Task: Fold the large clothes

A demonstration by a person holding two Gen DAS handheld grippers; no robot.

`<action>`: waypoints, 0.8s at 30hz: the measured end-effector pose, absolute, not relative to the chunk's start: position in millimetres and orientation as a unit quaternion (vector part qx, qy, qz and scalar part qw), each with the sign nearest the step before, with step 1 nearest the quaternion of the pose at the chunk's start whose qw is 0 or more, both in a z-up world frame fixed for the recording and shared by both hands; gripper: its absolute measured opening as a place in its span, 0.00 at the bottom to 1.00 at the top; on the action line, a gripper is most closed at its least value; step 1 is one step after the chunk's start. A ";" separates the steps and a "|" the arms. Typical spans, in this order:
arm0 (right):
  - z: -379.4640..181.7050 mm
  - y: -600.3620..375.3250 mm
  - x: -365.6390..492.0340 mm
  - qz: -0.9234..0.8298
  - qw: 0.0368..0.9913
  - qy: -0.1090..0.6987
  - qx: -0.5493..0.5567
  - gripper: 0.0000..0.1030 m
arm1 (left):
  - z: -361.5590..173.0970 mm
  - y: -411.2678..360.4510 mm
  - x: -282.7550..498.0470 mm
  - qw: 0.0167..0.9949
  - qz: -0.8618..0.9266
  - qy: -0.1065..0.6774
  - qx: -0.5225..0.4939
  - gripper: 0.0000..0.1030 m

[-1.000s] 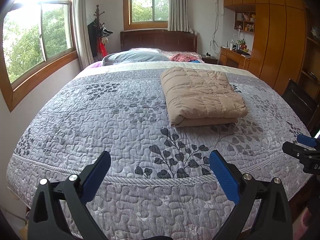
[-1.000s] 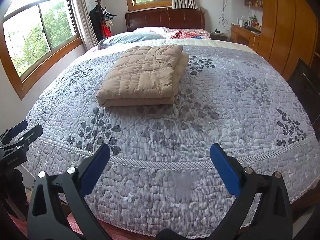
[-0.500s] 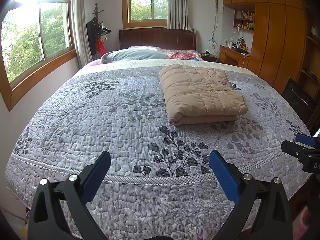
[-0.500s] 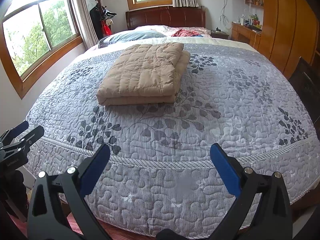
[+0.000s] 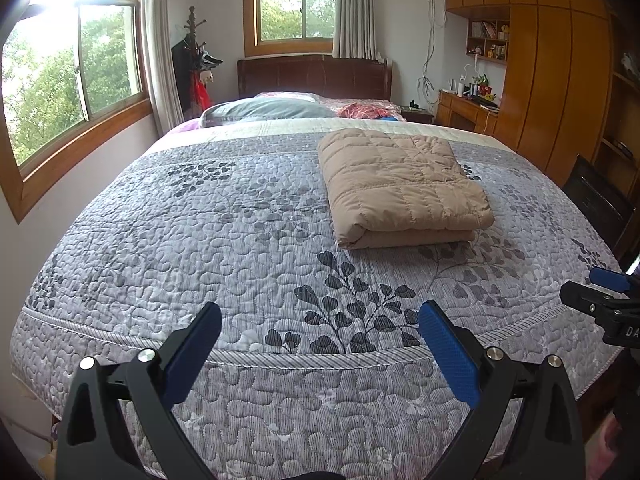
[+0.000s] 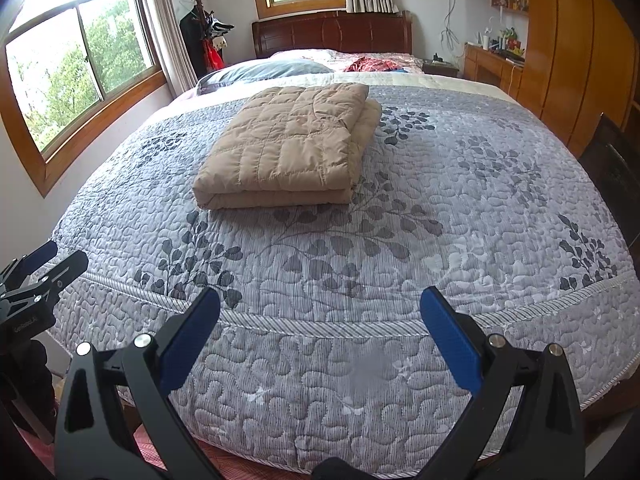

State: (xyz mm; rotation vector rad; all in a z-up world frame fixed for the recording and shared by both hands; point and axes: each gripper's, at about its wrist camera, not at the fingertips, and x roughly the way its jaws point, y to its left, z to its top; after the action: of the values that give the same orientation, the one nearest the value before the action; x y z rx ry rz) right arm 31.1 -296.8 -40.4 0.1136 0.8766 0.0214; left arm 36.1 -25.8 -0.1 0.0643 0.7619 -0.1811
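A tan quilted puffer garment [image 5: 402, 186] lies folded into a thick rectangle on the grey leaf-patterned bedspread [image 5: 224, 240], right of centre in the left wrist view. It lies left of centre in the right wrist view [image 6: 288, 148]. My left gripper [image 5: 320, 320] is open and empty, held at the foot of the bed, well short of the garment. My right gripper [image 6: 320, 308] is open and empty, also at the foot edge. Each gripper shows at the side of the other's view: the right one [image 5: 600, 296] and the left one [image 6: 40, 268].
Pillows [image 5: 268, 110] and a red cloth [image 5: 366, 111] lie by the wooden headboard [image 5: 314, 76]. A coat stand [image 5: 194, 68] stands at the back left by the windows. A wooden wardrobe [image 5: 556, 80], a desk [image 5: 468, 110] and a dark chair [image 5: 600, 196] stand along the right.
Both grippers have tilted or drawn back slightly, so the bed and folded garment sit a little lower in both views. Nothing was gripped or released.
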 end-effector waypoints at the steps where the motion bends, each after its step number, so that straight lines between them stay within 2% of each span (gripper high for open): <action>1: -41.1 -297.5 32.3 0.011 0.904 0.425 0.054 0.97 | -0.3 -25.7 36.1 0.924 -0.088 0.372 0.031 0.96; 24: -44.8 -299.6 36.8 0.017 0.901 0.430 0.052 0.97 | -3.6 -24.4 38.5 0.922 -0.092 0.375 0.032 0.96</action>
State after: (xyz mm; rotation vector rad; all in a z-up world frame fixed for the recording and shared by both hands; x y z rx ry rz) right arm 36.8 -299.6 -44.8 0.1076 0.8903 0.0344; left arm 38.5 -24.4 -3.6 0.0653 0.7703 -0.1885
